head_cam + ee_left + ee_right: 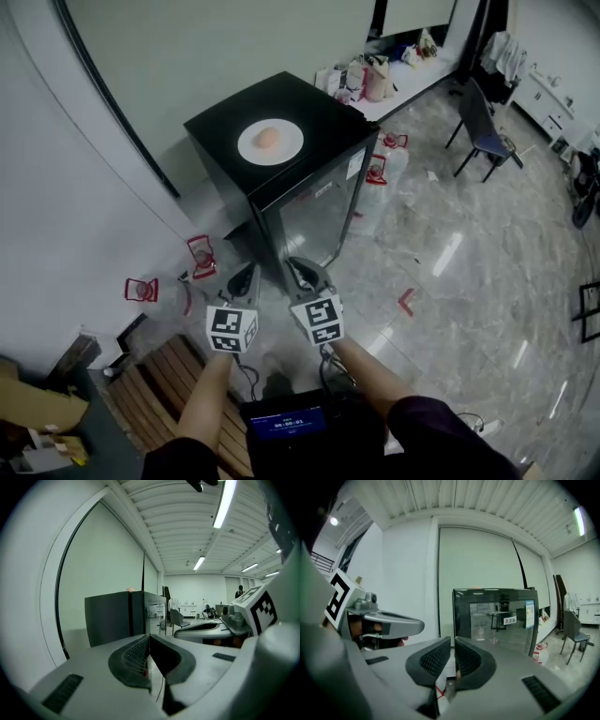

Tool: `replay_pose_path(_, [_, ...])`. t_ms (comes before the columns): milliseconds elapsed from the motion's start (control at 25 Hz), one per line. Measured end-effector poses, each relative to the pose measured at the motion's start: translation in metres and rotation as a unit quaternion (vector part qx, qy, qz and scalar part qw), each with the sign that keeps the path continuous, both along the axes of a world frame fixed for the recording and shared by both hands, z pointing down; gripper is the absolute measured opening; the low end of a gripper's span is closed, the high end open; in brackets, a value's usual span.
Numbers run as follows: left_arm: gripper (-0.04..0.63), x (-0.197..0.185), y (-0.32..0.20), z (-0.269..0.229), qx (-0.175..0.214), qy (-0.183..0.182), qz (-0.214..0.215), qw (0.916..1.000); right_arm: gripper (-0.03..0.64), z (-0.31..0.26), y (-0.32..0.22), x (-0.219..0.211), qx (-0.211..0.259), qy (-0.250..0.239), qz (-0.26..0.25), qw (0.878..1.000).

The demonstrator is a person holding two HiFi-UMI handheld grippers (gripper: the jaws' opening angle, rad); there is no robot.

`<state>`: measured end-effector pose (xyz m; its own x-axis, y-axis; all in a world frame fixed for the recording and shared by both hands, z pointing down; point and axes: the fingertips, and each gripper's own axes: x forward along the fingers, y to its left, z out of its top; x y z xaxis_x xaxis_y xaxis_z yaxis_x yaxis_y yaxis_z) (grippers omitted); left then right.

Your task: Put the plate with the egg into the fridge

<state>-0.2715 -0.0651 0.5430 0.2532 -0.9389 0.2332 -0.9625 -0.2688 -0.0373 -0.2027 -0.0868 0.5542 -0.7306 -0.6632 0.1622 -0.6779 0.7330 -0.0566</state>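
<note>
A white round plate [251, 146] with a pale brown egg [268, 138] on it sits on the flat top of a small black fridge with a glass door [323, 114]. The plate lies near the middle of that top, clear of all four edges, and the egg rests at the plate's centre. The fridge door is closed and faces the person. The fridge stands on a glossy grey marble-patterned floor [450, 281], with its back to a pale wall.

The left gripper [250, 272] and the right gripper [299, 267] are held side by side low in the head view. They are in front of the fridge's glass door, well apart from the plate and touching nothing. In the left gripper view, the left gripper [149, 641] has its two dark ribbed pads pressed together with nothing between them, and the fridge [117, 618] stands beyond. In the right gripper view, the right gripper [453, 644] is likewise closed on itself and empty, pointing at the glass door of the fridge [497, 620].

Clear jugs with red handles [200, 255] stand on the floor by the wall to the left of the fridge. A slatted wooden pallet [164, 394] lies near the person's left arm, and a blue-grey chair [483, 131] stands far off to the right.
</note>
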Motion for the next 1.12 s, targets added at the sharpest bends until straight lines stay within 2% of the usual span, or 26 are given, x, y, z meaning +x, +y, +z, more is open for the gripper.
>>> replay_pose_path(160, [0.011,-0.024,-0.009,0.005,0.001,0.017,0.031,0.9994,0.029,0.026,-0.012,-0.026,-0.015,0.024,0.07,0.997])
replay_pose_path(320, [0.011,-0.038,-0.017,0.013,0.004,0.021,0.072,0.9972,0.102,0.056,-0.021,-0.043,-0.017,0.063,0.126,0.99])
replay_pose_path(520, [0.011,-0.053,-0.028,0.03,0.005,0.016,0.105,0.9943,0.115,0.09,-0.044,-0.048,-0.022,0.092,0.204,0.974])
replay_pose_path(680, [0.011,-0.064,-0.033,0.043,0.002,0.013,0.121,0.9926,0.115,0.103,-0.06,-0.047,-0.026,0.086,0.265,0.96])
replay_pose_path(880, [0.011,-0.08,-0.04,0.057,-0.002,0.023,0.122,0.9923,0.115,0.103,-0.071,-0.049,-0.017,0.072,0.301,0.951])
replay_pose_path(1120, [0.011,-0.086,-0.044,0.065,-0.008,0.031,0.122,0.992,0.114,0.102,-0.07,-0.047,-0.013,0.079,0.324,0.943])
